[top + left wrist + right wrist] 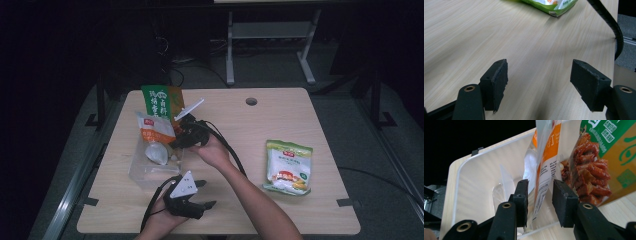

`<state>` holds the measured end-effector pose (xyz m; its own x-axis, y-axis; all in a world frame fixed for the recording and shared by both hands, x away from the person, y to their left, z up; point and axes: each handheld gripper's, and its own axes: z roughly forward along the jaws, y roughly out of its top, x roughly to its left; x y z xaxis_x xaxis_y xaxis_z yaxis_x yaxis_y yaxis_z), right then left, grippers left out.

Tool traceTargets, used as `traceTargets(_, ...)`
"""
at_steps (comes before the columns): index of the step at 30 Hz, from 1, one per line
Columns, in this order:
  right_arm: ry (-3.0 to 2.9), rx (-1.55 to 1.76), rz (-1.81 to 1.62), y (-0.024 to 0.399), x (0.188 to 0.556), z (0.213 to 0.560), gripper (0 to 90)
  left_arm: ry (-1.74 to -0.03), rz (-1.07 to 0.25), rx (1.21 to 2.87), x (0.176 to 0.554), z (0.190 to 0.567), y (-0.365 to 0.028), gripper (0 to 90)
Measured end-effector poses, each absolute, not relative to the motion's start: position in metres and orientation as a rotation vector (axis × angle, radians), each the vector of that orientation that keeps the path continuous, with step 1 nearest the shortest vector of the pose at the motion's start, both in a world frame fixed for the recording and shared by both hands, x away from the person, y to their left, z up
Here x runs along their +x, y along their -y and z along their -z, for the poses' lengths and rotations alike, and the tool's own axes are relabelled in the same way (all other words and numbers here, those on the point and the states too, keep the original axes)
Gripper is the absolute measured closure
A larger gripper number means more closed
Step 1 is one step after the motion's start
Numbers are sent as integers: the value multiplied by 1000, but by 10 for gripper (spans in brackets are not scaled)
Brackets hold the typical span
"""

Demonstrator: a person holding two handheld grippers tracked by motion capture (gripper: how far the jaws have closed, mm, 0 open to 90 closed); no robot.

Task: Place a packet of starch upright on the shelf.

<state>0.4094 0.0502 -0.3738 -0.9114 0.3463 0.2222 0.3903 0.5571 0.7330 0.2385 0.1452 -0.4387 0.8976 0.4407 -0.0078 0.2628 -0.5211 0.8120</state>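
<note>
The right gripper (539, 202) has its jaws parted, and the orange-and-white packet (544, 167) stands between them; a gap shows on each side of the packet's edge, so the pads (564, 200) do not press on it. No earlier picture bears on how they got there. The packet lies straight ahead of this gripper, upright on its lower end, its long axis running up and away from the jaws with the printed top uppermost. It stands inside the clear plastic bin (461, 170), whose white floor and near rim spread to the left of the jaws. Just beyond the right jaw, a green-and-orange snack bag (604, 157) leans, also upright, seemingly against the bin's far side.

In the high view the right gripper (182, 131) reaches over the bin (142, 172) at the packet (155, 132), so this hand is plainly the nearer one. The left gripper (202, 195) rests low on the surface (280, 115), apart from the bin, its jaws standing wide with nothing but bare wood between them (539, 82). Ahead of it lies a green-and-white pouch (289, 167), flat and well apart from the bin.

Any next grip, I judge, turns on the packet's thin edge sitting squarely between the right pads.
</note>
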Motion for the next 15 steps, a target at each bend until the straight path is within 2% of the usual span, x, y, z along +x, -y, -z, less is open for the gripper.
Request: traceTargets(15, 2698, -665, 1332, -23, 402, 364, 520, -509, -247, 2143, 240, 439, -144, 293)
